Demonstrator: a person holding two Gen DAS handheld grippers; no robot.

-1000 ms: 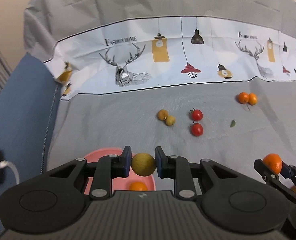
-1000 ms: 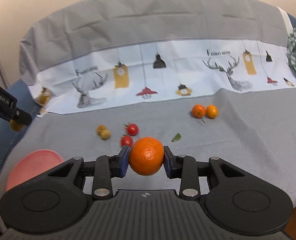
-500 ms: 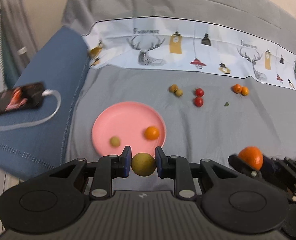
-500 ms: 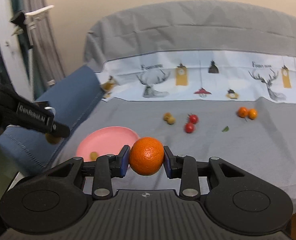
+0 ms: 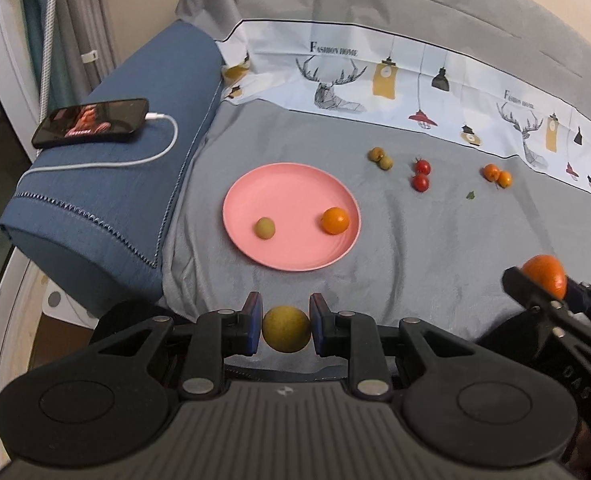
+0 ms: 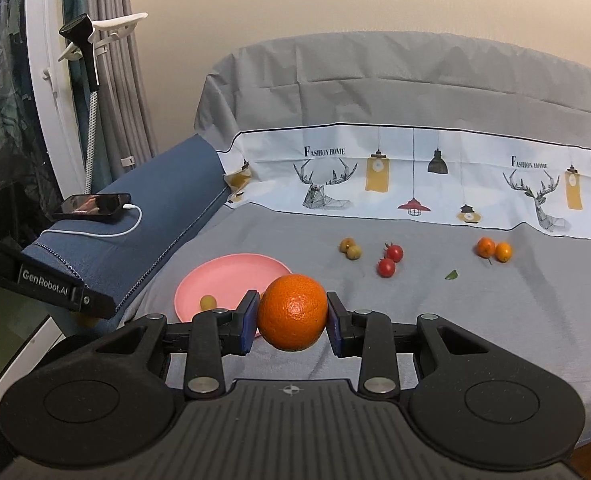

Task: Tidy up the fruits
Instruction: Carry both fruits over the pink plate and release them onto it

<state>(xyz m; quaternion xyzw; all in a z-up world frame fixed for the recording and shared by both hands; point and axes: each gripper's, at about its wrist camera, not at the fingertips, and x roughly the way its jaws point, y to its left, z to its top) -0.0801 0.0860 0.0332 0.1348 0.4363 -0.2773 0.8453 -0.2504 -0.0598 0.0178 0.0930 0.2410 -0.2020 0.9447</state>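
Left wrist view: left gripper (image 5: pixel 286 330) clamps a yellow-green fruit (image 5: pixel 286 335), near the pink plate (image 5: pixel 279 184) rim.
Right wrist view: right gripper (image 6: pixel 292 318) clenches an orange (image 6: pixel 292 312), beside that plate.
Plate: holds two small fruits.

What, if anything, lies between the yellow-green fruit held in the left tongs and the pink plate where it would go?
Nothing visible. Only bare grey sheet separates the yellow-green fruit in the left tongs from the pink plate. The plate's two fruits sit apart, leaving open space between them.
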